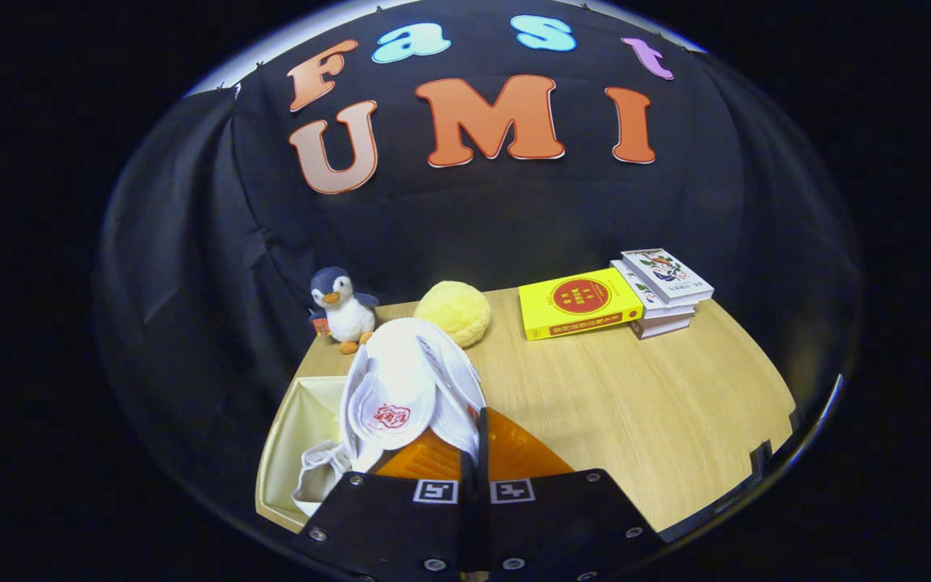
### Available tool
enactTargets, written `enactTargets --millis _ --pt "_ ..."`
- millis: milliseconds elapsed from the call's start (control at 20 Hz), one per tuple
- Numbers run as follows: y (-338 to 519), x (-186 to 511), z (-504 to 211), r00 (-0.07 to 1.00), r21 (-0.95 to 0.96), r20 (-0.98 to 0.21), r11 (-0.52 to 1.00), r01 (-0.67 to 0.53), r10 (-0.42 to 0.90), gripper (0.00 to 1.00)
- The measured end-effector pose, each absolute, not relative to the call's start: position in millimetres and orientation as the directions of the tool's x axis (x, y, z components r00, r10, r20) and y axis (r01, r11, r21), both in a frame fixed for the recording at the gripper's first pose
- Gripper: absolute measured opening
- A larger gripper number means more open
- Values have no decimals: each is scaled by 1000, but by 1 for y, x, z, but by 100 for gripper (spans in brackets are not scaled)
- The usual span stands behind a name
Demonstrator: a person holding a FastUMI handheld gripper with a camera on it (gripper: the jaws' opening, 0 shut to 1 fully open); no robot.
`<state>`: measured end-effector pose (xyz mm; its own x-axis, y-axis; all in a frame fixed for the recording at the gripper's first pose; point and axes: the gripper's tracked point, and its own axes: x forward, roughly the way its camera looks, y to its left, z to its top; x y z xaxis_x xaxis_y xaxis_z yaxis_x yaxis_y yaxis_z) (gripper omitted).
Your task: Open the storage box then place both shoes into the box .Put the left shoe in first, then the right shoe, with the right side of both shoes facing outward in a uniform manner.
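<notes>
My gripper [475, 440] is shut on a white shoe [413, 364], with both fingers pressing on the shoe's side wall. The shoe hangs tilted just ahead of the fingers, its opening and a red mark on the insole facing me. Below it and to the left of the fingers stands the open cream storage box [292, 420] at the table's left front corner. Inside the box, beside my left finger, lies part of another white shoe [316, 477]. The held shoe hangs over the box's right side and hides part of it.
The box stands on a wooden table [635, 404]. Beyond the held shoe are a penguin plush [342, 307] and a yellow plush ball [453, 311]. A yellow book [579, 303] and a stack of books [663, 291] lie at the back right.
</notes>
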<state>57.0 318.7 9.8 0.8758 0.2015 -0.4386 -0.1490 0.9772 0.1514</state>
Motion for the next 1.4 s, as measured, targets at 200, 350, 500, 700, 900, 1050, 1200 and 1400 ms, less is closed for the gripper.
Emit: enactTargets --millis 200,350,500,700,900,1050,1200,1400 --pt "358 46 -4 856 165 -479 977 -132 196 0" --pt "376 41 -22 850 107 -500 986 -125 163 0" --pt "391 38 -46 831 85 -536 989 -119 146 3" --pt "400 33 -58 826 86 -544 989 -117 145 8" --pt "400 28 -58 828 54 -546 991 -122 131 31" --pt "394 31 -57 836 60 -534 991 -117 130 60" --pt "398 32 -19 878 102 -437 981 -167 195 86" --pt "380 34 40 922 89 -324 977 -193 212 98"
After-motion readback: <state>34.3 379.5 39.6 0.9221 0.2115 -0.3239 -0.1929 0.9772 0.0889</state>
